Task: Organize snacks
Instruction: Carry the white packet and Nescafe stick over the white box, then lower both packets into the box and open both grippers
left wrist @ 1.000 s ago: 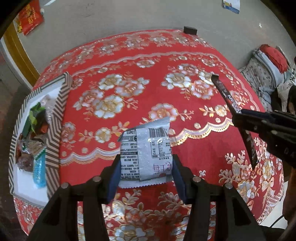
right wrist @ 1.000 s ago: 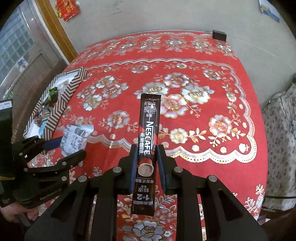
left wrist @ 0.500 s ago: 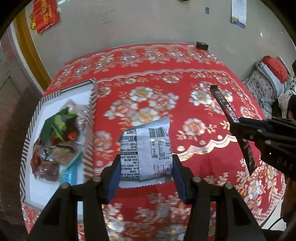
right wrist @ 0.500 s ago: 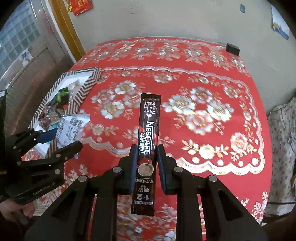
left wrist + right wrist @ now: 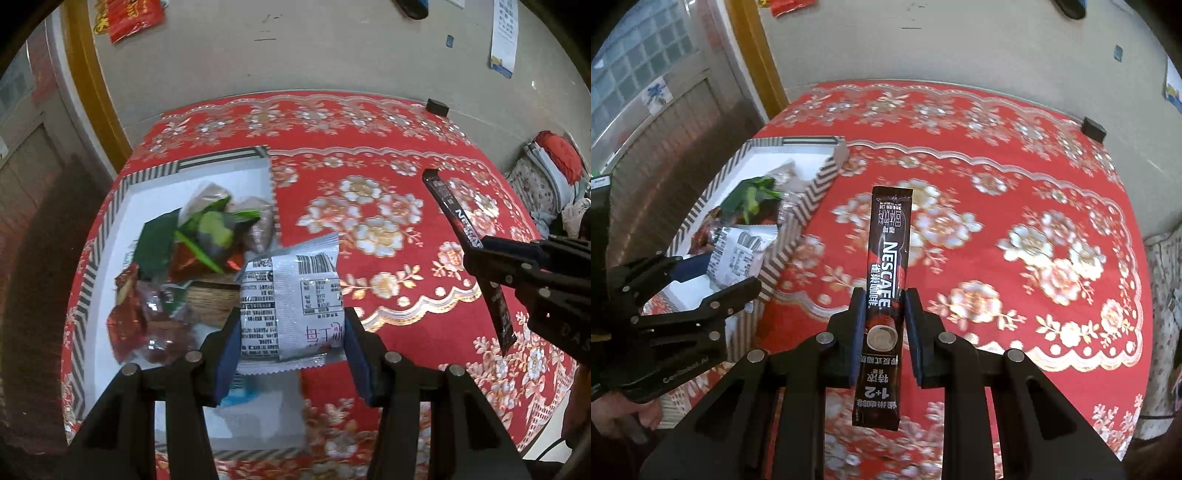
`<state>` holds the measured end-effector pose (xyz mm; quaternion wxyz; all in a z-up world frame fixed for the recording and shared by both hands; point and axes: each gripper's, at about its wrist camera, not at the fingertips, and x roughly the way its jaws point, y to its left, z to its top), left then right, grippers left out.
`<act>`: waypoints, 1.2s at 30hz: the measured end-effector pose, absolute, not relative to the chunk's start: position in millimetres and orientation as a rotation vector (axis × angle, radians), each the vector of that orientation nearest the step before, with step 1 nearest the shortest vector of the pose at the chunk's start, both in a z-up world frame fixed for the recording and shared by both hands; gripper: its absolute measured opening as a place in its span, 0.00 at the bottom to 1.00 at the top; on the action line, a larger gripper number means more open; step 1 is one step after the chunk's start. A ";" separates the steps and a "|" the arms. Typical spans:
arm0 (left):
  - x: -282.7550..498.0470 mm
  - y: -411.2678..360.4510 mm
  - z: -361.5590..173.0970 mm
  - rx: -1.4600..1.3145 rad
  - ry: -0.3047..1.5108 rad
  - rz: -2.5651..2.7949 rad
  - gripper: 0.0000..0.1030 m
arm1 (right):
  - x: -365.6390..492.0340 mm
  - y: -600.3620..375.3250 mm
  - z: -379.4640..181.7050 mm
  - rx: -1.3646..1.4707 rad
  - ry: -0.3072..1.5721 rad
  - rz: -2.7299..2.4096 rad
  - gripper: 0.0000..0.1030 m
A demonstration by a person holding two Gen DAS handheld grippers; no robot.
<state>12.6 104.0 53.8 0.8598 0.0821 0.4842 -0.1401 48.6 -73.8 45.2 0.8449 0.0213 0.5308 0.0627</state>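
In the left wrist view, the left tongs (image 5: 290, 345) are clamped on a silver-grey foil snack packet printed with a barcode and small text (image 5: 291, 295), their blue pads pressed against its two sides. The packet hangs above the near right corner of the shallow white tray with a black-and-white zigzag rim (image 5: 110, 206), which sits at the left of the surface under a red cloth with gold and white flowers (image 5: 369, 184) and already holds a heap of green, red and brown wrapped snacks (image 5: 184, 266). The step in hand looks like delivery of this packet; the next move calls for shifting it further left past the rim, lowering it, then parting the tongs. In the right wrist view, the right tongs (image 5: 885, 325) grip a long dark brown Nescafé coffee stick sachet (image 5: 886, 295) around its middle, holding it upright over the cloth, well right of the tray (image 5: 812, 184). Its turn probably follows, calling for a leftward carry without fouling the left tongs (image 5: 718, 275).
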 end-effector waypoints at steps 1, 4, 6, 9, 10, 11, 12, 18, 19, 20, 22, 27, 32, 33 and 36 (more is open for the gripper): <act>13.6 109.2 53.8 0.171 1.016 -0.293 0.53 | 50.5 -67.2 45.6 0.045 1.120 0.134 0.19; 15.7 121.5 53.8 0.165 1.016 -0.294 0.53 | 55.5 -52.1 46.6 0.036 1.119 0.140 0.19; 17.1 129.6 52.7 0.160 1.018 -0.292 0.53 | 58.8 -41.2 48.0 0.031 1.116 0.147 0.19; 20.0 141.3 50.6 0.153 1.024 -0.288 0.53 | 64.1 -23.1 50.7 0.016 1.112 0.164 0.19; 20.9 145.3 49.7 0.150 1.026 -0.286 0.53 | 66.5 -15.2 52.1 0.007 1.110 0.173 0.19; 22.3 149.2 49.0 0.146 1.030 -0.284 0.53 | 68.4 -9.8 53.1 0.002 1.108 0.179 0.19; 23.7 152.6 48.7 0.144 1.031 -0.283 0.53 | 70.6 -3.2 54.3 -0.004 1.107 0.189 0.19; 32.0 169.0 47.5 0.132 1.031 -0.275 0.53 | 79.9 28.3 59.1 -0.040 1.097 0.230 0.19; 33.6 171.3 47.4 0.129 1.032 -0.274 0.53 | 81.1 32.5 58.8 -0.044 1.098 0.237 0.19; 35.2 173.3 47.1 0.126 1.033 -0.274 0.53 | 82.6 38.0 58.4 -0.050 1.101 0.246 0.19; 38.6 176.7 46.6 0.124 1.034 -0.272 0.53 | 85.3 44.6 57.3 -0.059 1.104 0.257 0.19; 47.0 185.2 42.5 0.118 1.041 -0.268 0.53 | 94.9 57.8 54.7 -0.048 1.117 0.282 0.19; 55.6 202.7 34.3 0.094 1.060 -0.238 0.53 | 105.6 63.8 48.8 -0.015 1.142 0.301 0.19; 57.5 205.6 32.8 0.091 1.063 -0.233 0.53 | 108.2 64.9 47.7 -0.008 1.147 0.303 0.19; 65.9 212.3 31.0 0.073 1.070 -0.220 0.53 | 116.3 67.7 43.2 -0.006 1.160 0.304 0.19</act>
